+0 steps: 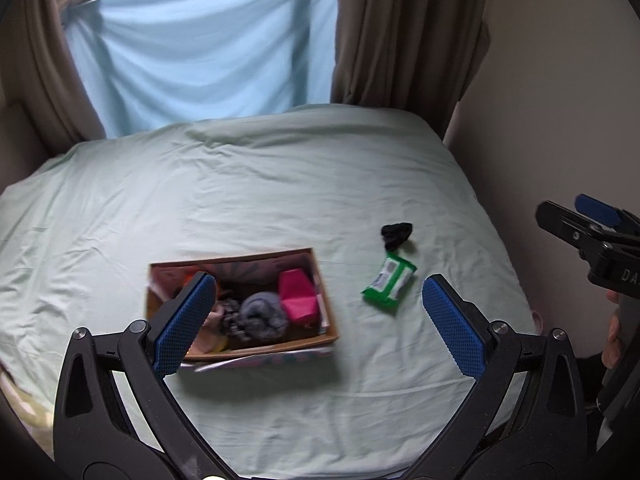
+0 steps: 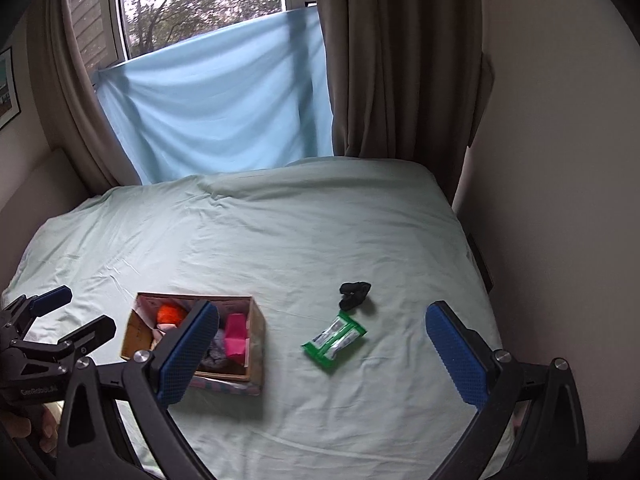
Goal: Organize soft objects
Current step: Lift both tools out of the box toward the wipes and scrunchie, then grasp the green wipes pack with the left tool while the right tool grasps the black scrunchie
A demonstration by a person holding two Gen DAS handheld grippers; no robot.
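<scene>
An open cardboard box (image 1: pixel 326 312) (image 2: pixel 258 332) sits on the pale green bed. It holds a pink item (image 1: pixel 296 296) (image 2: pixel 236 334), a grey bundle (image 1: pixel 262 314), an orange item (image 2: pixel 170 313) and other soft pieces. A green tissue pack (image 1: pixel 389 282) (image 2: pixel 334 340) lies right of the box. A small black cloth (image 1: pixel 396 234) (image 2: pixel 354 293) lies just beyond the pack. My left gripper (image 1: pixel 316 320) is open and empty, above the near part of the bed; it also shows in the right wrist view (image 2: pixel 78 312). My right gripper (image 2: pixel 320 356) is open and empty, held above the bed; in the left wrist view (image 1: pixel 568 210) it shows at the right edge.
The bed (image 1: pixel 280 184) fills the middle, with a wall (image 2: pixel 560 160) along its right side. Brown curtains (image 2: pixel 384 60) and a light blue sheet (image 2: pixel 224 104) hang over the window behind the bed. A framed picture (image 2: pixel 6 88) hangs at far left.
</scene>
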